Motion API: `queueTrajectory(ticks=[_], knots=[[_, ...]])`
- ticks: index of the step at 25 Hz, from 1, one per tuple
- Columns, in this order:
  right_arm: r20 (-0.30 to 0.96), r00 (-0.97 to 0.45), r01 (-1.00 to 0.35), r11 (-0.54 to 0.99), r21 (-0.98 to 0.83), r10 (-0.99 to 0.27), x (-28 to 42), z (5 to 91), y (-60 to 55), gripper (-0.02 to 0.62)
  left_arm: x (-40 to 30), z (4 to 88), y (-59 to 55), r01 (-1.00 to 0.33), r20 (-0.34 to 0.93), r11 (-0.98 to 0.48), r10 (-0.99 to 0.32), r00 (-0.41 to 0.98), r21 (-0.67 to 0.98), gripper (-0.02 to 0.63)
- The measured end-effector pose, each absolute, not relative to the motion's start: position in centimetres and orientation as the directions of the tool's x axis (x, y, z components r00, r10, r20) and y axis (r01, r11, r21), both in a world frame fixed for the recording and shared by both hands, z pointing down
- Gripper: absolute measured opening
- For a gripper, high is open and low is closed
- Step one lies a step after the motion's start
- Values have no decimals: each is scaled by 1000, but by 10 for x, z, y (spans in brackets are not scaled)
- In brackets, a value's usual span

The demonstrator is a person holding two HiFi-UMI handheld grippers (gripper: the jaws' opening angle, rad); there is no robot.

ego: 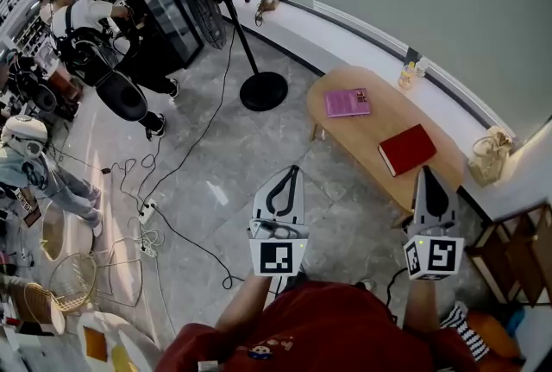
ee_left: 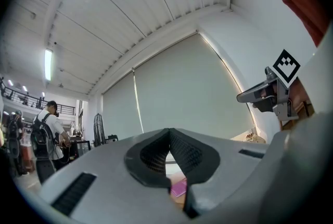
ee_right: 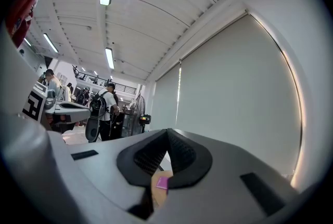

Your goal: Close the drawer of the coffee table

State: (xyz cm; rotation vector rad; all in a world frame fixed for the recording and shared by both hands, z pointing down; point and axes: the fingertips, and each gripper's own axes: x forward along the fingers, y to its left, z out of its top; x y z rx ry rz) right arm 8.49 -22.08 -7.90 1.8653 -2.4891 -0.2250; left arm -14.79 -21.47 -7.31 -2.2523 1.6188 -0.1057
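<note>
The oval wooden coffee table stands ahead and to the right by the wall, with a pink book, a red book and a small bottle on top. No drawer shows in any view. My left gripper is held over the floor short of the table, its jaws shut and empty. My right gripper hovers over the table's near edge, its jaws also meeting at the tip with nothing between them. Both point roughly level toward the wall.
A standing fan stands left of the table, its cable trailing over the floor to a power strip. A wicker bag sits beyond the table's right end and a wooden shelf at the right. People stand far left.
</note>
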Motion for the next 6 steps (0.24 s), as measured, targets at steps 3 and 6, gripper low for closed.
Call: queueTrajectory(ticks=[3, 6], knots=[[-64, -282, -954, 273, 123, -957, 85, -78, -219, -3, -146, -74, -212, -894, -153, -278, -925, 348, -352, 8], [-60, -283, -954, 274, 122, -957, 86, -75, -219, -3, -144, -73, -210, -858, -127, -292, -918, 375, -423, 8]])
